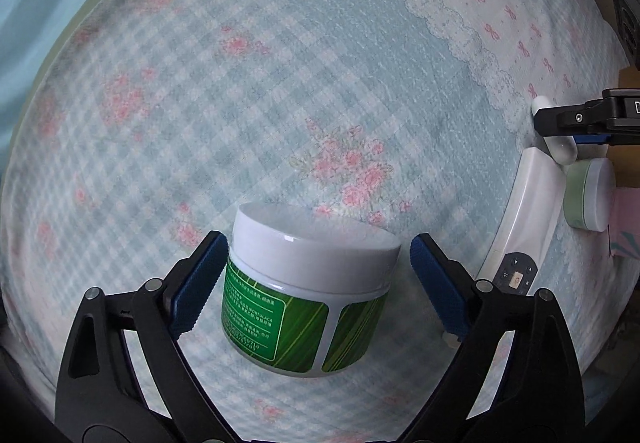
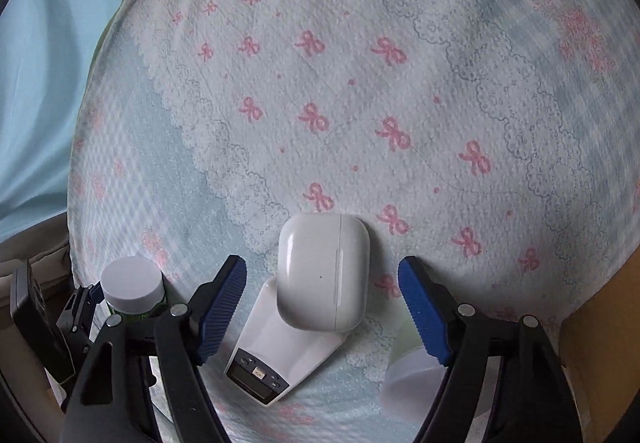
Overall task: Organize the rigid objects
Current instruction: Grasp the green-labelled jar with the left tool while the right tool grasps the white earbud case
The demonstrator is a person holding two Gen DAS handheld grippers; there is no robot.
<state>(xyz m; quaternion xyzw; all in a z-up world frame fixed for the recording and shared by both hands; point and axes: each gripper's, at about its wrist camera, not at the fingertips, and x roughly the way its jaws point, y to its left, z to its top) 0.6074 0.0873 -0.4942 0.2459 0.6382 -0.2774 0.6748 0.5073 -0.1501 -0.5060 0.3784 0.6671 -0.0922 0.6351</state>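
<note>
A white-lidded jar with a green label (image 1: pixel 308 283) stands on the patterned cloth between the fingers of my left gripper (image 1: pixel 316 283), which is open; the left pad (image 1: pixel 198 287) is next to the jar, the right pad stands apart. The jar also shows in the right wrist view (image 2: pixel 134 289). My right gripper (image 2: pixel 322 307) is open around a white earbud case (image 2: pixel 324 271), which rests on a white handheld device with a small screen (image 2: pixel 276 359). The right gripper (image 1: pixel 560 119), the earbud case (image 1: pixel 558 145) and the device (image 1: pixel 524 219) show at the right edge of the left wrist view.
A small pale green jar with a white lid (image 1: pixel 590 195) lies beside the white device; it shows blurred under the right finger (image 2: pixel 416 379). A blue-and-pink patterned cloth (image 1: pixel 280 83) covers the surface. A light blue sheet (image 2: pixel 40 43) lies beyond its left edge.
</note>
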